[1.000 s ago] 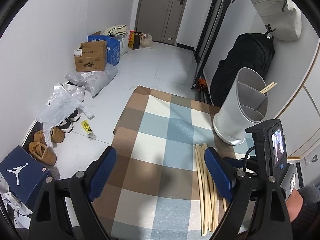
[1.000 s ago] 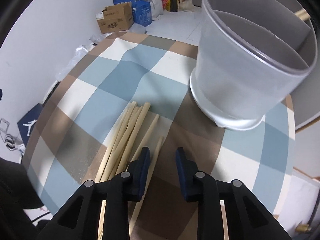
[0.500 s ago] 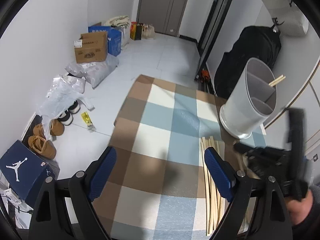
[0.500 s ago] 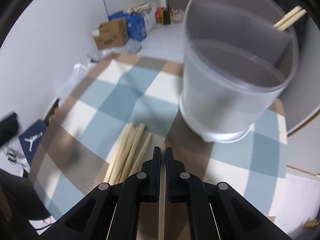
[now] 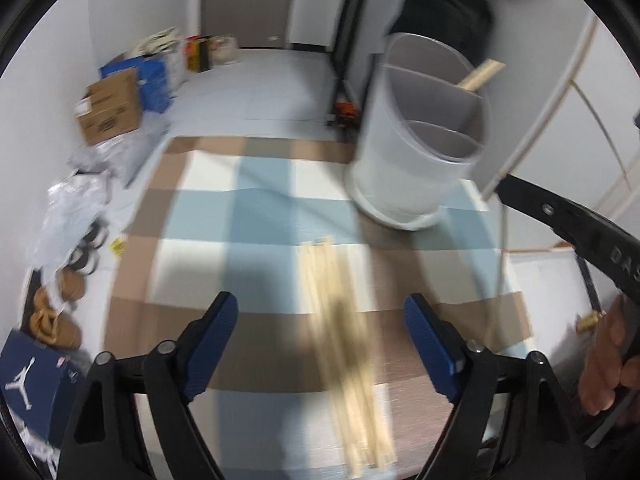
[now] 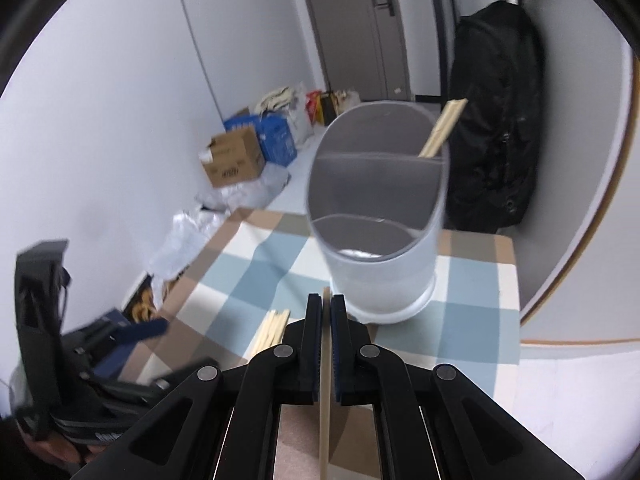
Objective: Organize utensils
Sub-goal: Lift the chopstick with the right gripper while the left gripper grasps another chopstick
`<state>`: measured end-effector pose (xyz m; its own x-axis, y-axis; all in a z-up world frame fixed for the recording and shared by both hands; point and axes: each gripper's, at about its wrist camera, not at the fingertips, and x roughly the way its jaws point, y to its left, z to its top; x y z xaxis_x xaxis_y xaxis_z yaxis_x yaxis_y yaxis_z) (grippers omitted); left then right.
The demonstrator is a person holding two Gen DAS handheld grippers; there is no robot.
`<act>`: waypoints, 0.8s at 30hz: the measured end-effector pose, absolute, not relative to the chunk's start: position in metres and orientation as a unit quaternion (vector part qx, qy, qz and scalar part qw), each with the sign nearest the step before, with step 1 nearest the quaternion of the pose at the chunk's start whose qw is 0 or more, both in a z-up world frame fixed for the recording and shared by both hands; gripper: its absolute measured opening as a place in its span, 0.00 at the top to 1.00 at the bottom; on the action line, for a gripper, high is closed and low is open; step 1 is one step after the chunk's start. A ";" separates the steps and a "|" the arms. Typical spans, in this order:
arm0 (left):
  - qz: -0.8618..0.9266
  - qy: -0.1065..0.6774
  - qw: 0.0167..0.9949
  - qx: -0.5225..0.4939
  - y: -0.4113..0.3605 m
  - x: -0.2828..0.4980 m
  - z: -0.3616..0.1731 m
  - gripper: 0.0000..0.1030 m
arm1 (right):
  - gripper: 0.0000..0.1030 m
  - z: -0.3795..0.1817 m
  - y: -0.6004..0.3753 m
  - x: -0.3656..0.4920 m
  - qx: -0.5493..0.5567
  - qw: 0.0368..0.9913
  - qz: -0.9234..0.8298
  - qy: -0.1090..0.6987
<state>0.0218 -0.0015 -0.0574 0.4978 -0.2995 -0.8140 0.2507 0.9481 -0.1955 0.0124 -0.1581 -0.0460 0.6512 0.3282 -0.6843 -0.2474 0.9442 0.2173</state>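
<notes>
A grey divided utensil holder (image 5: pixel 420 152) (image 6: pixel 380 216) stands on the checked cloth (image 5: pixel 260 208) with chopsticks (image 6: pixel 442 128) leaning in its far compartment. A bundle of wooden chopsticks (image 5: pixel 344 320) lies on the cloth, and shows in the right wrist view (image 6: pixel 272 328). My right gripper (image 6: pixel 326 300) is shut on one chopstick (image 6: pixel 325 380), lifted above the cloth in front of the holder. My left gripper (image 5: pixel 320 320) is open and empty above the bundle; the bundle lies between its blue pads (image 5: pixel 216 320).
The floor to the left holds cardboard and blue boxes (image 5: pixel 116 108), plastic bags (image 5: pixel 72 208), shoes (image 5: pixel 56 312) and a shoe box (image 5: pixel 28 376). A black bag (image 6: pixel 496 132) hangs behind the holder. The cloth's right edge (image 5: pixel 520 312) is near the wall.
My right gripper closed on one chopstick and lifted it up and back from the bundle. My left gripper shifted right, so the bundle now lies between its open fingers.
</notes>
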 end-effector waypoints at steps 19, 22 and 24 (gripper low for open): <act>-0.138 0.530 0.833 0.081 -0.057 0.064 -0.098 0.56 | 0.97 -0.036 -0.223 0.011 0.150 0.904 0.148 0.372; -0.130 0.537 0.829 0.085 -0.056 0.066 -0.101 0.62 | 0.97 -0.034 -0.225 0.009 0.153 0.906 0.149 0.365; -0.130 0.539 0.828 0.080 -0.052 0.067 -0.100 0.70 | 0.97 -0.033 -0.226 0.008 0.155 0.907 0.149 0.363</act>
